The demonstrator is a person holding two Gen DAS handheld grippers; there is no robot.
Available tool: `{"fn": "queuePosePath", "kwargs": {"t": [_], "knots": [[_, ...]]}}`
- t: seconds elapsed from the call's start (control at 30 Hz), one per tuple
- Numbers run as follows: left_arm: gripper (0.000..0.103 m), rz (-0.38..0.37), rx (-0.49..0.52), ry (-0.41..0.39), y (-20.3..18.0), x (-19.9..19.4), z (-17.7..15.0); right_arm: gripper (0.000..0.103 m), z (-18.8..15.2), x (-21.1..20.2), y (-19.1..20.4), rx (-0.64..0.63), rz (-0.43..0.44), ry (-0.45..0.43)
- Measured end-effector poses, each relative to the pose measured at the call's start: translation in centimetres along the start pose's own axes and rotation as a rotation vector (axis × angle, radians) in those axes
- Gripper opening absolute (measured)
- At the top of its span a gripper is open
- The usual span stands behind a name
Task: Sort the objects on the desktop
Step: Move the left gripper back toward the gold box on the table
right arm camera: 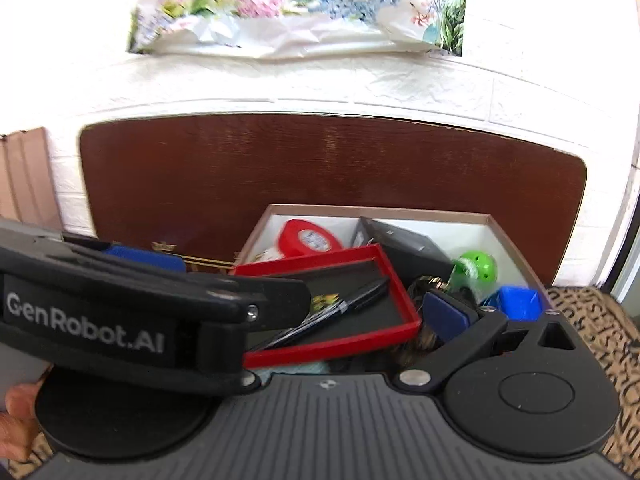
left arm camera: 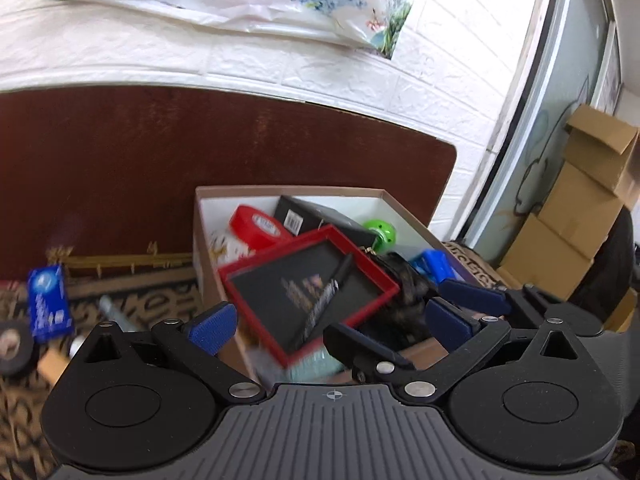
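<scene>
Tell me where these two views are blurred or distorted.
Left wrist view: motion blur smears the red tray and the blue packet; fisheye bends the brown board. Right wrist view: the floral sheet and the left gripper across the frame are soft; the window side at right is washed out.

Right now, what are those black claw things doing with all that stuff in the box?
A person is sorting desk things with two handheld grippers. Both hover over the cardboard box, which already holds a red tray with a pen lying in it, a roll of red tape, a green ball and a black box. The left gripper is open around the tray's near end. The right gripper holds nothing that shows. A blue packet lies outside on the patterned cloth.
</scene>
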State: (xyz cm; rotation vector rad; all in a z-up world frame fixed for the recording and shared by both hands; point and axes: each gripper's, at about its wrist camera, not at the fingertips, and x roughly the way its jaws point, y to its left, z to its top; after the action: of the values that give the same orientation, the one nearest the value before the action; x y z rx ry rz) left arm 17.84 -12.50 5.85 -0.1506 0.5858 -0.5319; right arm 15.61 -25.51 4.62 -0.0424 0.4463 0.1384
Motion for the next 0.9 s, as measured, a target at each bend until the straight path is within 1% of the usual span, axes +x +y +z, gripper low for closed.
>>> {"fn": "queuePosePath", "kwargs": {"t": [0.1, 0.23, 0.37, 0.5, 0.63, 0.77, 0.9], "knots": [[0.103, 0.022, -0.028, -0.009, 0.6, -2.9, -2.2, 0.103, -1.2, -2.0, 1.2, 0.026, 0.023, -0.009], [0.103, 0.055, -0.034, -0.010, 1.3, -6.3, -4.9, 0.103, -3.1, -4.4, 3.3, 0.013, 0.056, -0.010], [0.103, 0.034, -0.039, -0.023, 1.6, -9.0, -7.2, 0.103, -5.0, -6.1, 4.5, 0.001, 0.033, 0.005], [0.103, 0.007, -0.041, -0.020, 1.2, -10.7, -9.3, 0.103, -6.8, -7.9, 5.1, 0.019, 0.011, 0.020], [0.103, -0.017, -0.032, -0.023, 0.6, -12.0, -11.2, 0.103, -8.3, -8.8, 5.6, 0.026, -0.005, 0.055], [0.103, -0.033, -0.035, -0.014, 0.3, -12.8, -12.2, 0.103, -9.2, -9.4, 6.5, 0.033, -0.001, 0.085], [0.103, -0.019, -0.034, -0.025, 0.5, -13.9, -12.9, 0.103, -9.8, -9.8, 7.7, 0.024, 0.023, 0.103]]}}
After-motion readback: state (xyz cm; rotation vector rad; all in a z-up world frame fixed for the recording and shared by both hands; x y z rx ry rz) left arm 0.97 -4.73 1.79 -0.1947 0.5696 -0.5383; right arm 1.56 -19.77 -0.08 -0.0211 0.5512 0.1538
